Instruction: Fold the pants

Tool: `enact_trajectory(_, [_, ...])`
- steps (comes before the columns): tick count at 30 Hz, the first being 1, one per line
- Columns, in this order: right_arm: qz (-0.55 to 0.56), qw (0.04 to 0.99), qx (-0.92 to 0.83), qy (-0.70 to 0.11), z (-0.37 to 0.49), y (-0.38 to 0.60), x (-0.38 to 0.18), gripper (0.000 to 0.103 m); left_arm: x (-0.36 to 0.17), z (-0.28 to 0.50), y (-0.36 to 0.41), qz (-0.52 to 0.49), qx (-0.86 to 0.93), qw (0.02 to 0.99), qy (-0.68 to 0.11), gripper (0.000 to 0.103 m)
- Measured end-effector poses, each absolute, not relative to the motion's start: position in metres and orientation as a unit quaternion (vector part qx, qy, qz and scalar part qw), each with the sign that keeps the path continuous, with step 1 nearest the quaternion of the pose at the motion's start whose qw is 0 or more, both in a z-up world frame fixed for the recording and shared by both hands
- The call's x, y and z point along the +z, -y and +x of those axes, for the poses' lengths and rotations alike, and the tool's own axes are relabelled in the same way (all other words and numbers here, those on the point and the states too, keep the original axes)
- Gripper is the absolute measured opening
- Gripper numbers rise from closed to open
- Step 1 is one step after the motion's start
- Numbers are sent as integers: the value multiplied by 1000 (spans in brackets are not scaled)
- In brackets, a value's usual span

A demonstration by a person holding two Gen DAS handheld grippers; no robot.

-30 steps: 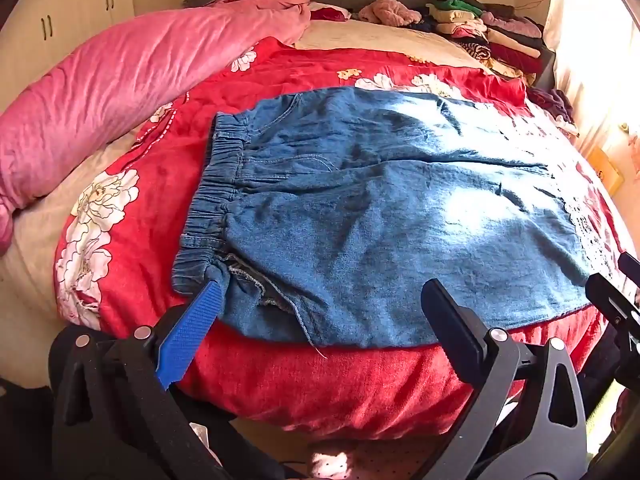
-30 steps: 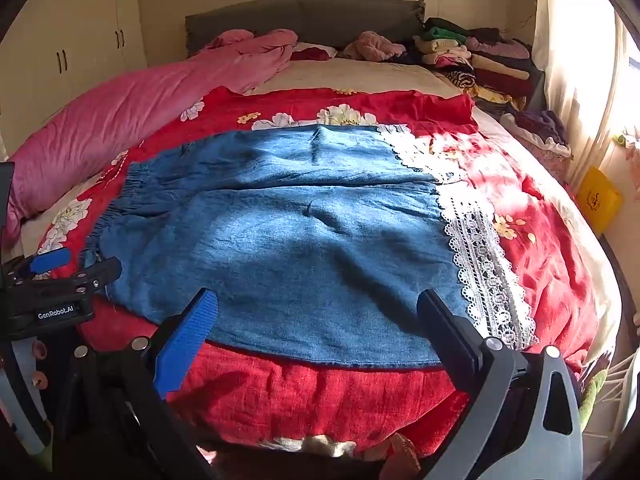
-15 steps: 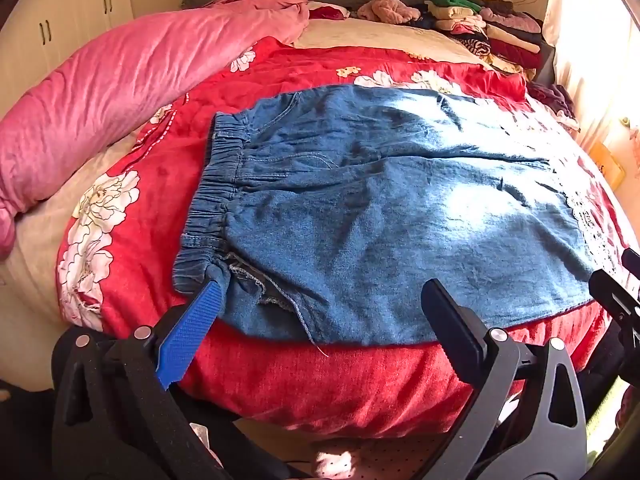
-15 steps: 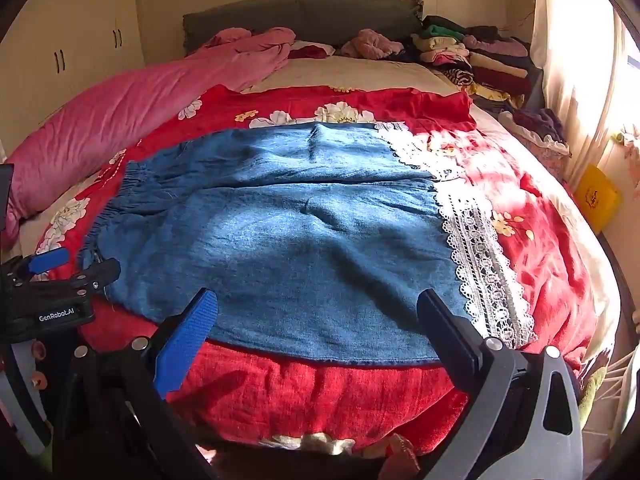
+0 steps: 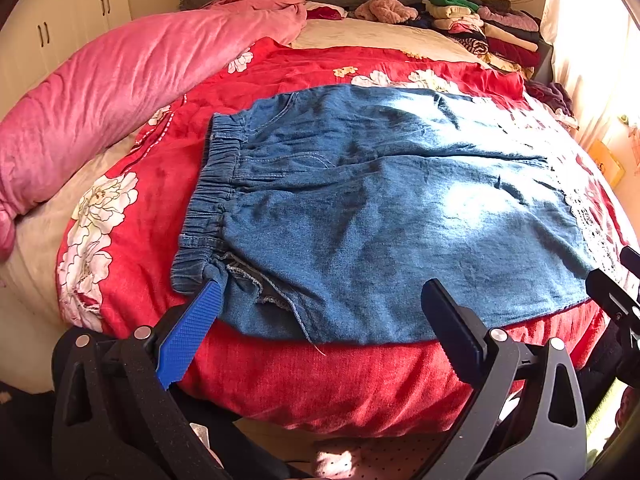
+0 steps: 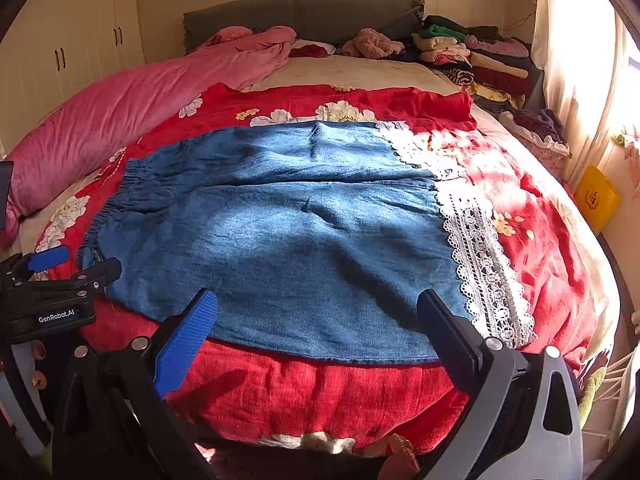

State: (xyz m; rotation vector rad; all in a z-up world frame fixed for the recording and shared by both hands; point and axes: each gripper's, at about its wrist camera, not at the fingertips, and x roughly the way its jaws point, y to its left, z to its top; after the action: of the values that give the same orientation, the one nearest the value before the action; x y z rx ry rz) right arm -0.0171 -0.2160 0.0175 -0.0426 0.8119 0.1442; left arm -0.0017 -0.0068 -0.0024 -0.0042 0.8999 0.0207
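Observation:
Blue denim pants (image 5: 380, 216) (image 6: 288, 232) lie flat across a red floral blanket (image 5: 320, 380) (image 6: 320, 392), elastic waistband (image 5: 212, 196) to the left and white lace hems (image 6: 476, 256) to the right. My left gripper (image 5: 320, 304) stands open at the near edge by the waistband corner, nothing between its fingers. Near the hem end, my right gripper (image 6: 316, 312) is also open and hovers over the near edge of the pants. The left gripper's body (image 6: 52, 292) shows at the left in the right wrist view.
A pink quilt (image 5: 120, 80) runs along the left of the bed. Stacked folded clothes (image 6: 472, 56) sit at the far right by the grey headboard (image 6: 304, 16). A yellow object (image 6: 598, 196) and curtain stand at the right; cupboards (image 6: 80, 52) at the left.
Both views have shifted slightly, the grippers having drifted only a little. The pants lie as before and both grippers stay open.

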Motion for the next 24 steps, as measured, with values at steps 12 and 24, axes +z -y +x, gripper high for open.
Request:
enact_trajectory(12, [-22, 916, 68, -395, -18, 216, 16, 99, -2, -3, 9, 0, 8, 901, -434, 94])
enact_trajectory(24, [-24, 916, 67, -395, -17, 214, 14, 99, -2, 1, 9, 0, 9, 902, -432, 94])
